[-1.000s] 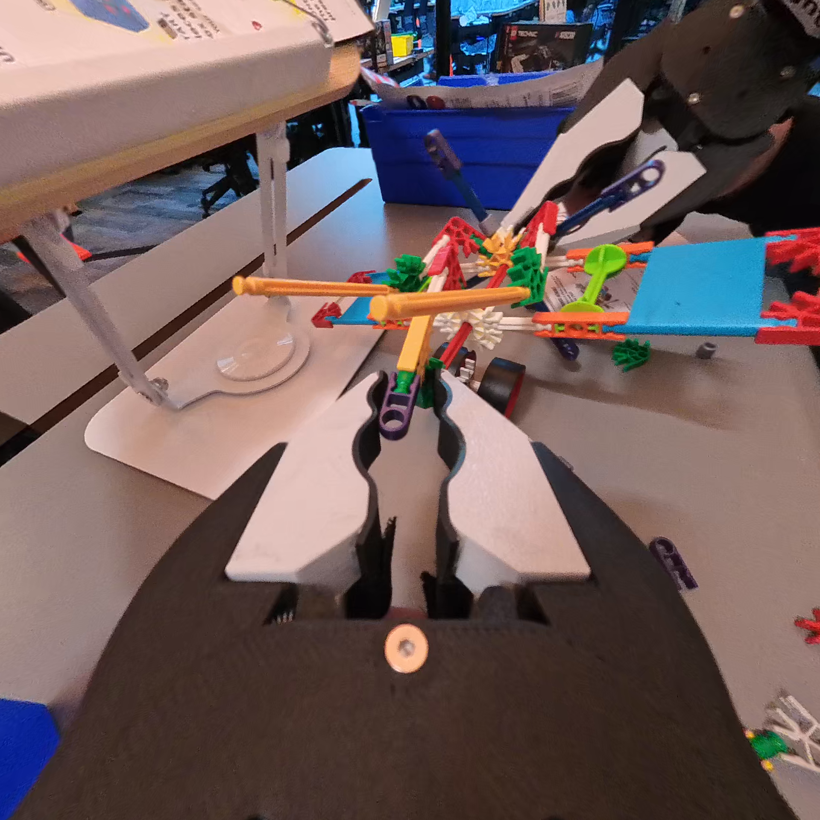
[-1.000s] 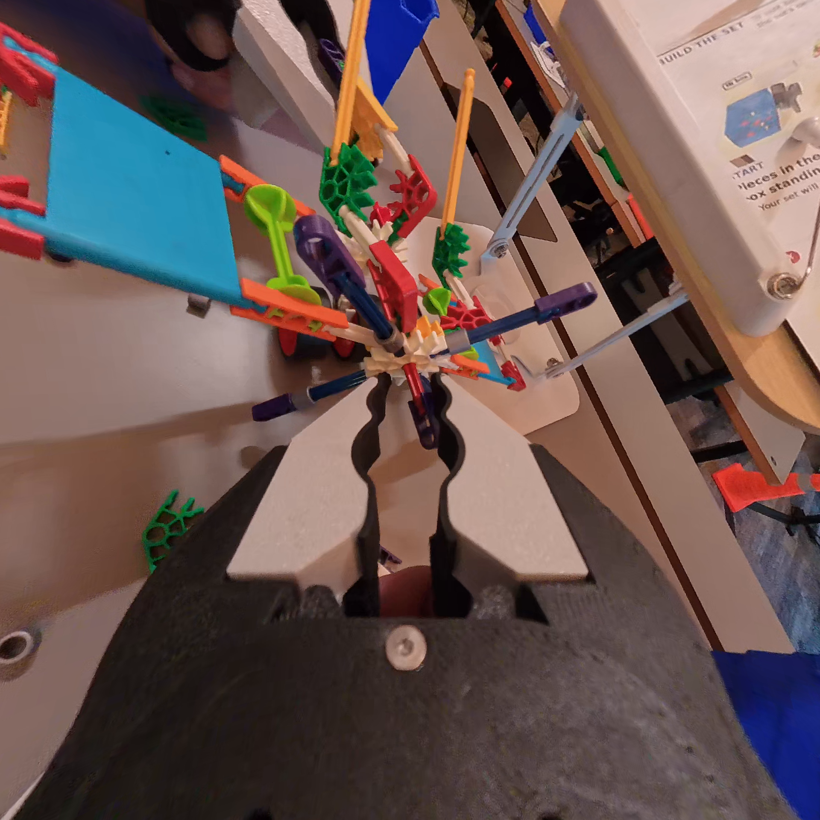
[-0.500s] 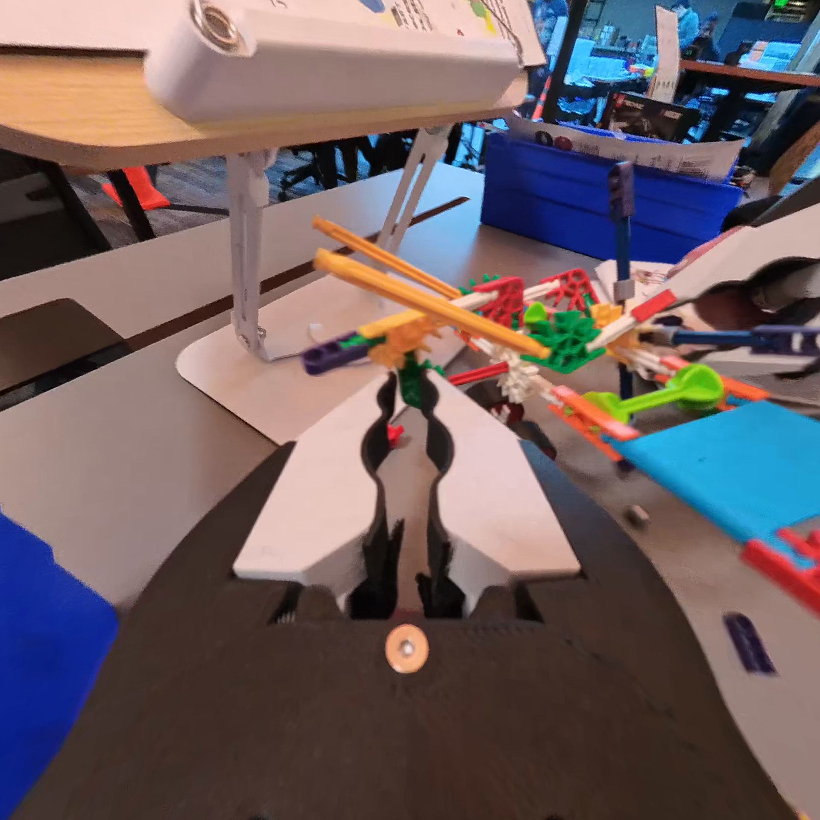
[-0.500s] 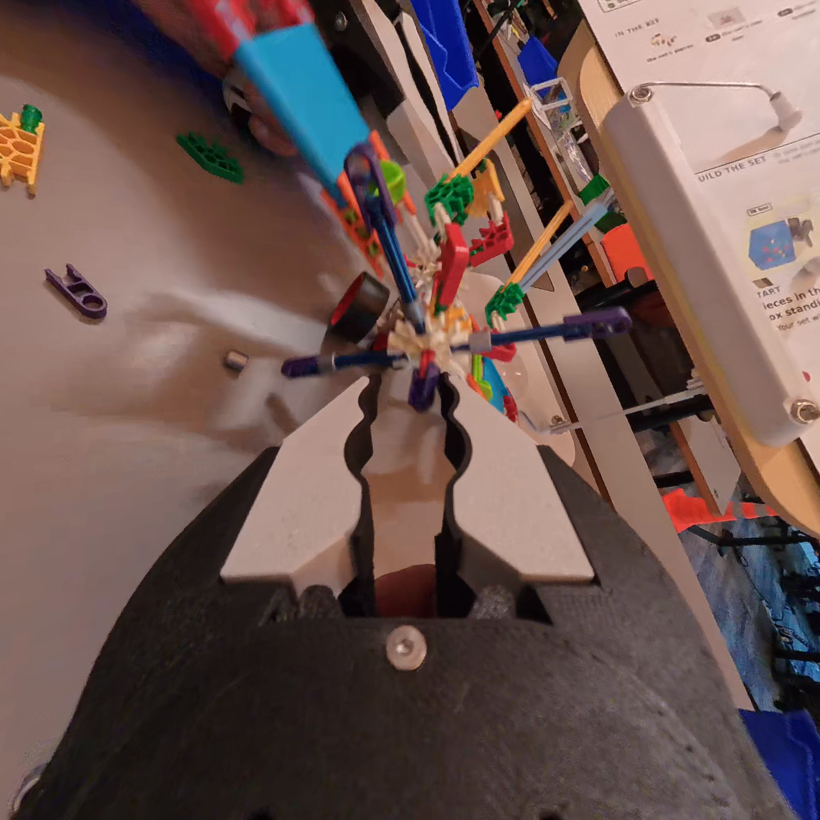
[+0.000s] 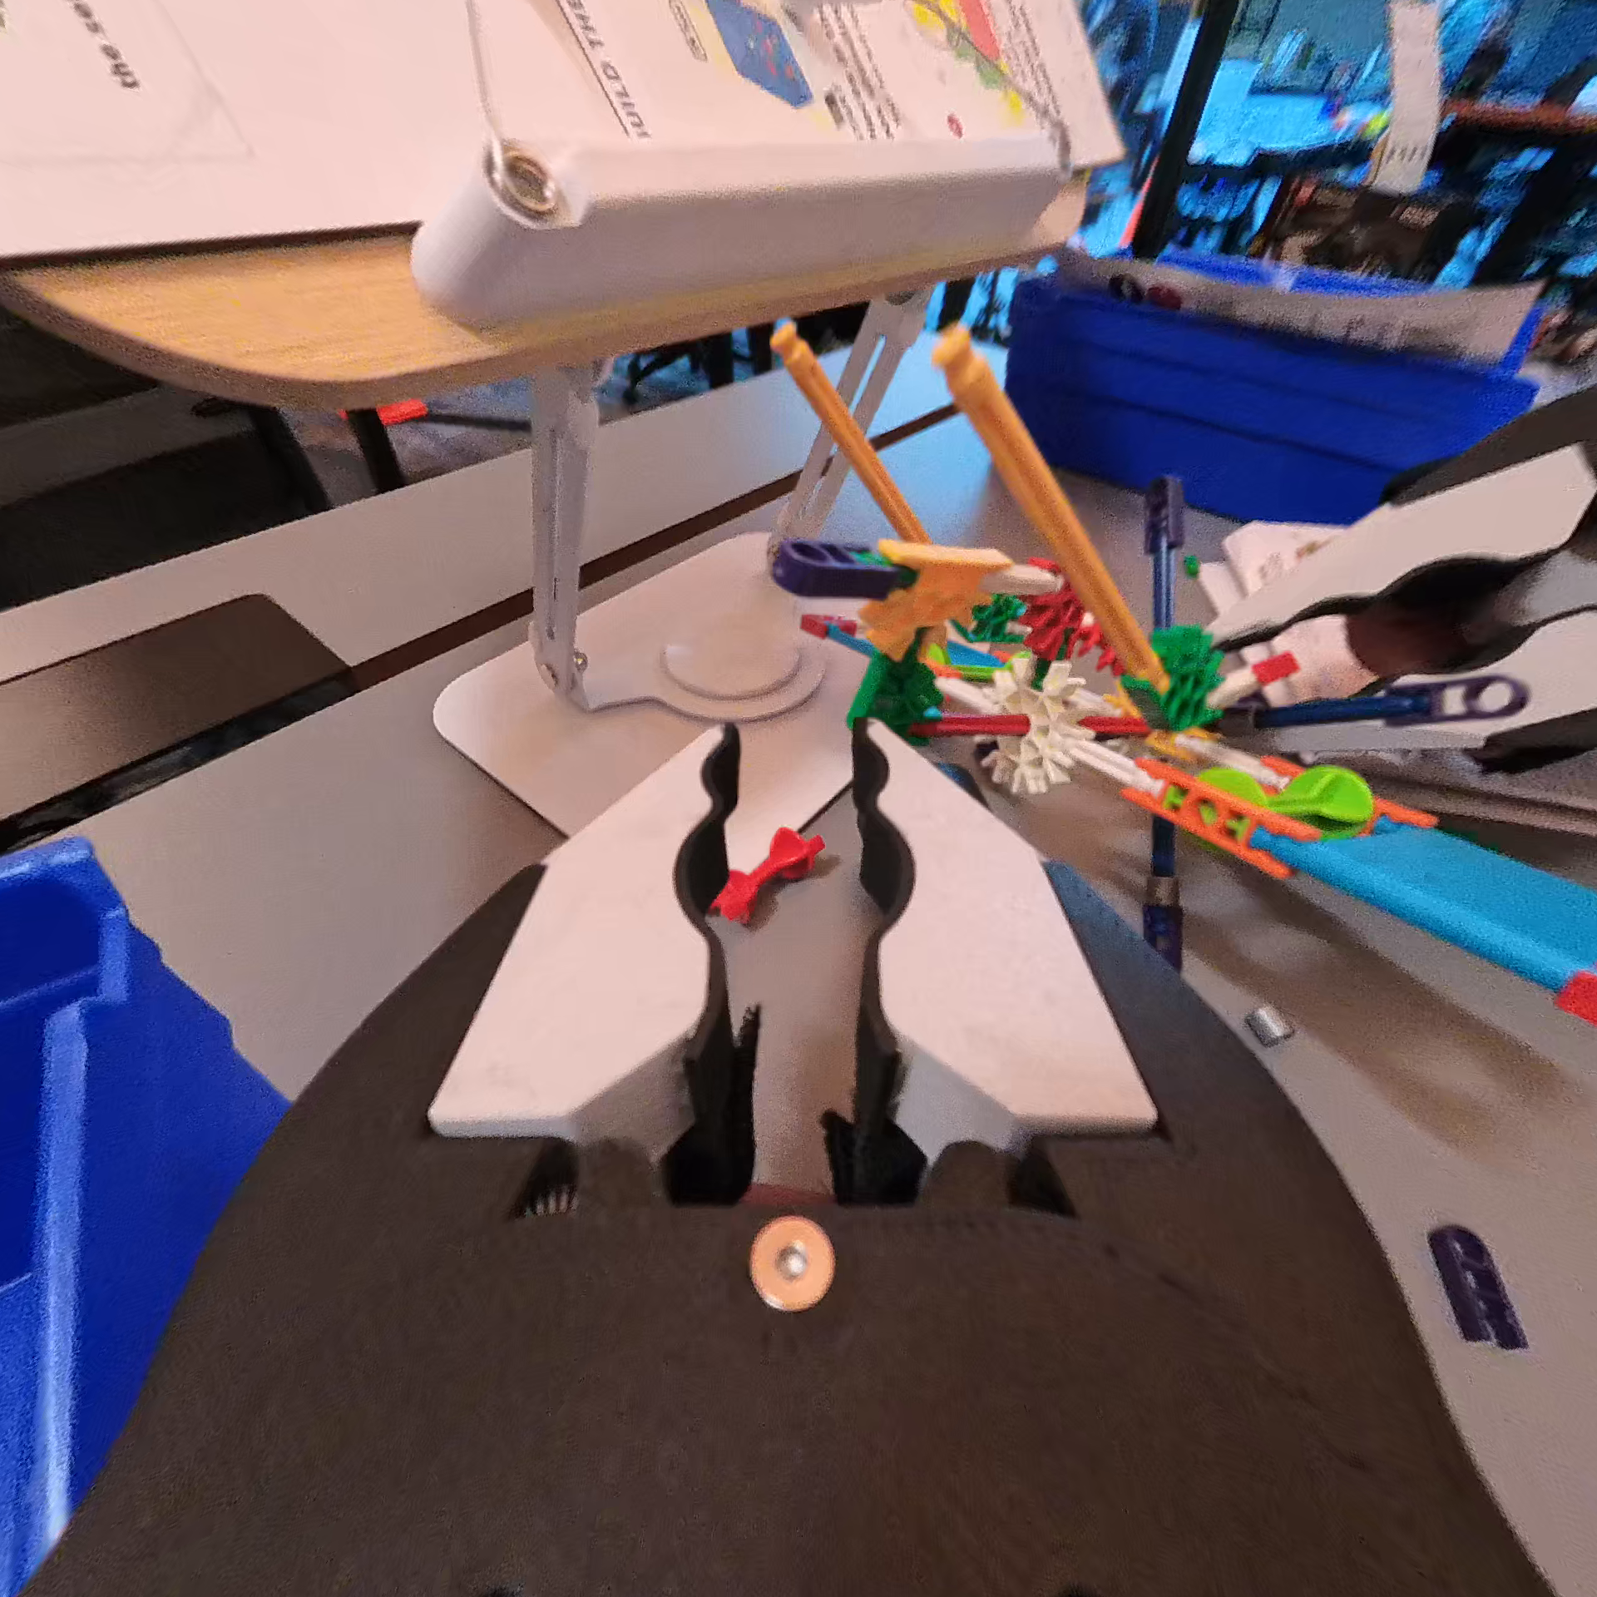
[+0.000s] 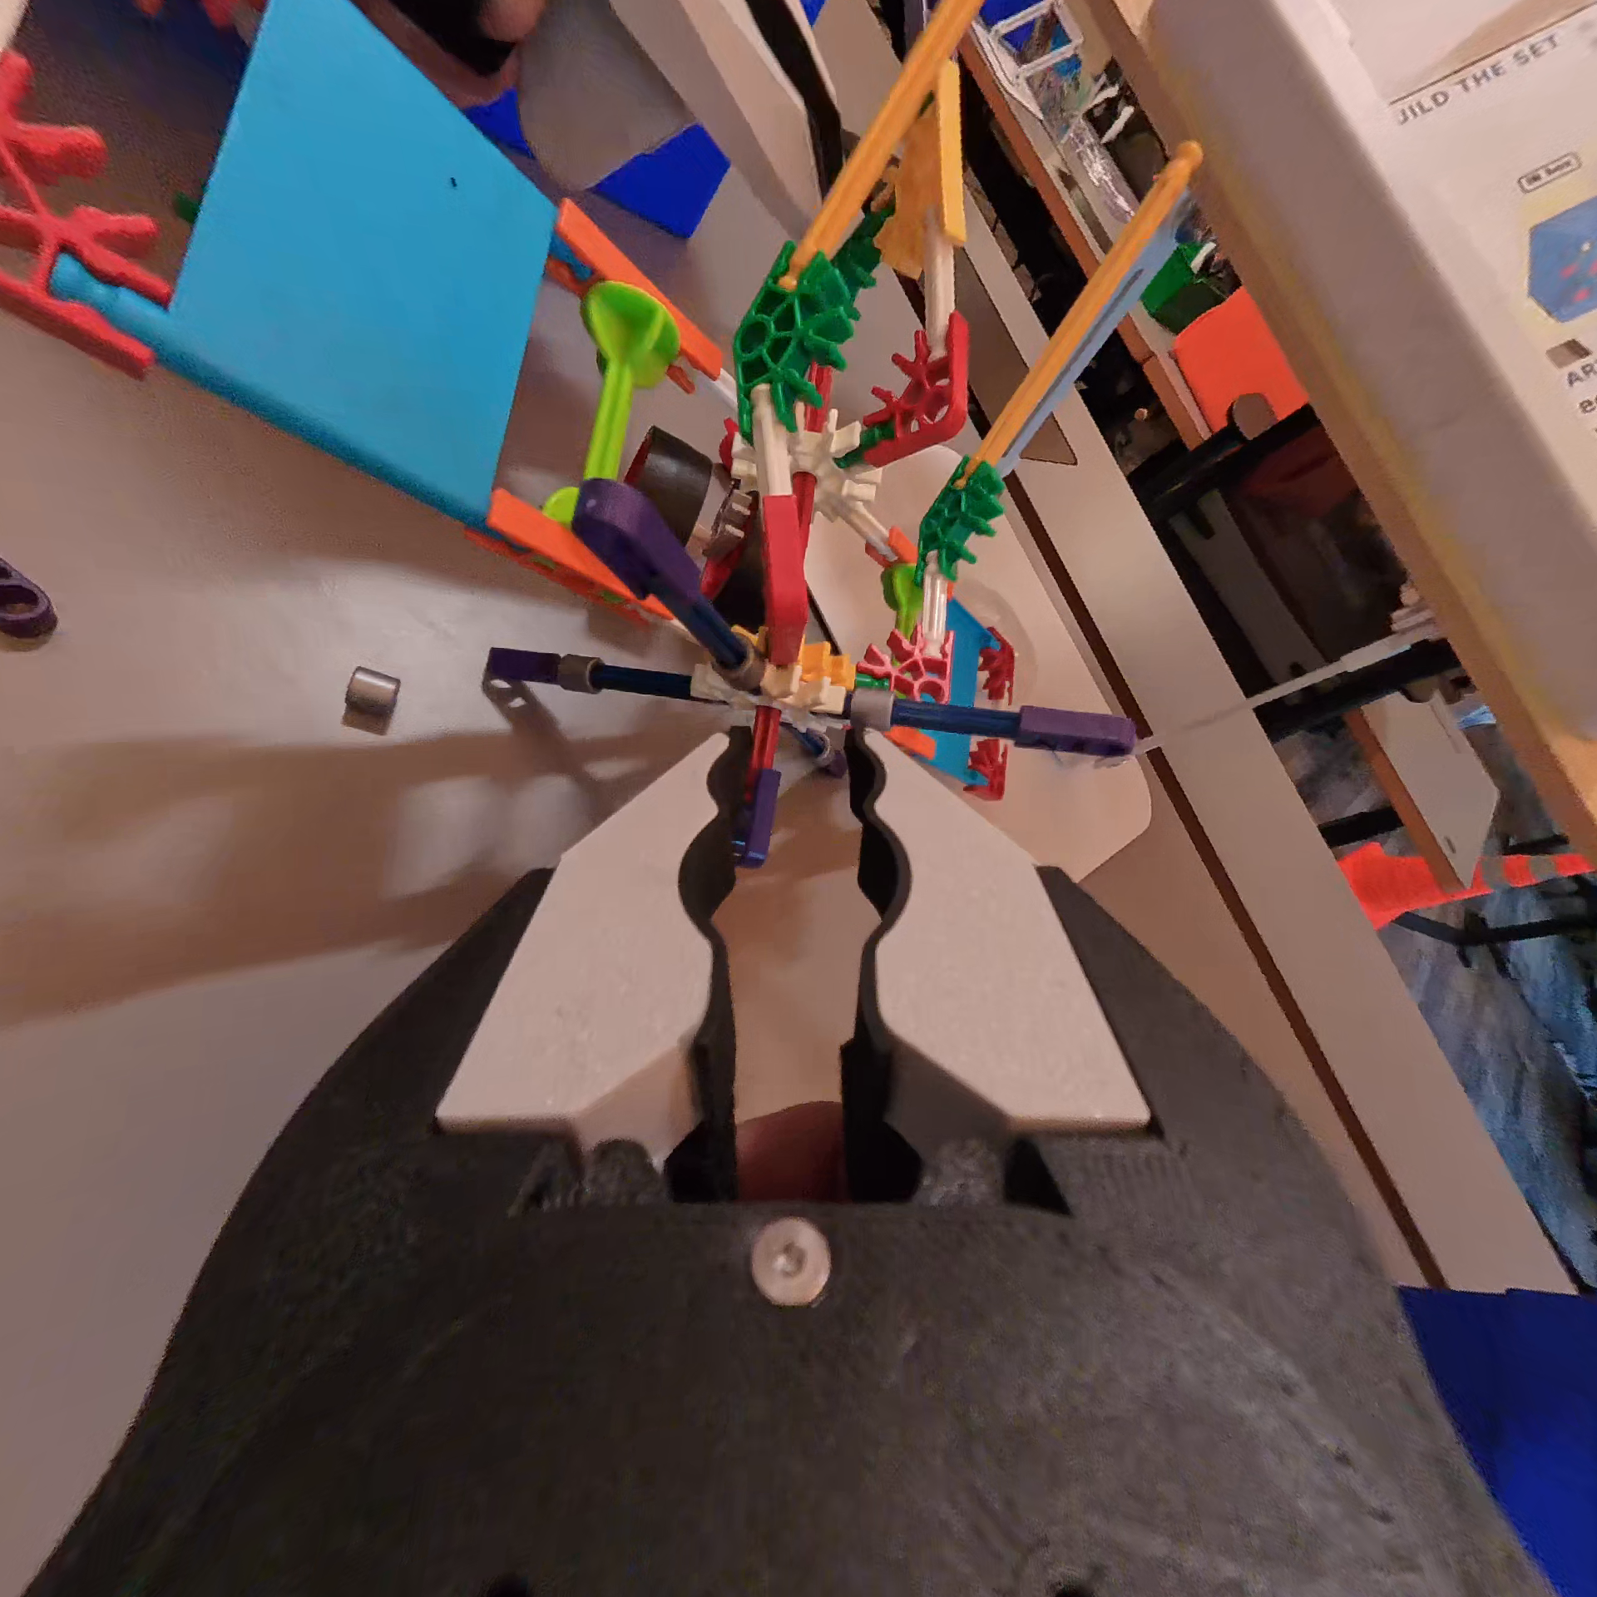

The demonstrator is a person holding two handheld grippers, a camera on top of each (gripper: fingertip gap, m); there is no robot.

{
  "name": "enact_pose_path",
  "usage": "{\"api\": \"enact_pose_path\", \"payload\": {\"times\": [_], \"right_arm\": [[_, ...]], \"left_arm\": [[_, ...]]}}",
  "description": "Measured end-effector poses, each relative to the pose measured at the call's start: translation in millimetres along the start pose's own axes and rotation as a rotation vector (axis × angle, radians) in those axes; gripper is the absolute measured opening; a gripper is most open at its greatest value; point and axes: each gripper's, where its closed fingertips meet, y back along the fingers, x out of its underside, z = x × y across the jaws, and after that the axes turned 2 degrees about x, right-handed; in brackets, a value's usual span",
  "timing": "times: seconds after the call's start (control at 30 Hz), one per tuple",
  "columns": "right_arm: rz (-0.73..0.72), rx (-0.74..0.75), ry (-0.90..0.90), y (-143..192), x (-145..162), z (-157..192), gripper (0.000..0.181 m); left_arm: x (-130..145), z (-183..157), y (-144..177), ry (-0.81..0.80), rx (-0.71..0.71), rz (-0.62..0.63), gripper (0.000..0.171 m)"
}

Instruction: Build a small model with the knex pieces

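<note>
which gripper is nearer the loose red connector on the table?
Left. The left gripper has the red connector showing between its fingers, not gripped. The right gripper is off to the side, at the rod model.

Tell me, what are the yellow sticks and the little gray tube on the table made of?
The yellow sticks look like hard plastic: bright even colour, moulded grooves along their length, slight shine. The little gray tube looks like metal, since it has a dull silvery gleam, though it could be gray plastic; it is too small to be sure.
</note>
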Motion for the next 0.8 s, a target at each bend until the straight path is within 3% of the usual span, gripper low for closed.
{"api": "enact_pose_path", "payload": {"times": [0.1,0.23,0.3,0.33,0.43,0.6,0.8], "right_arm": [[0.031,-0.040,-0.045,-2,9,2,0.027],[0.096,-0.118,-0.094,-7,26,12,0.039],[0.108,-0.114,-0.102,-12,28,13,0.033],[0.107,-0.085,-0.092,-14,28,10,0.020],[0.125,-0.047,-0.083,-19,28,6,0.007],[0.089,0.034,-0.032,-11,18,-9,0.006],[0.111,0.185,0.181,-7,11,-19,0.006]], "left_arm": [[16,-6,0,-0.043,-0.014,0.117,0.030],[44,-26,-1,-0.005,0.082,0.253,0.036],[55,-32,-4,-0.020,0.101,0.309,0.043],[59,-35,-7,-0.039,0.100,0.325,0.046],[70,-42,-16,-0.107,0.092,0.383,0.045],[78,-48,-27,-0.220,0.081,0.434,0.037],[75,-53,-34,-0.253,0.101,0.410,0.028]]}}
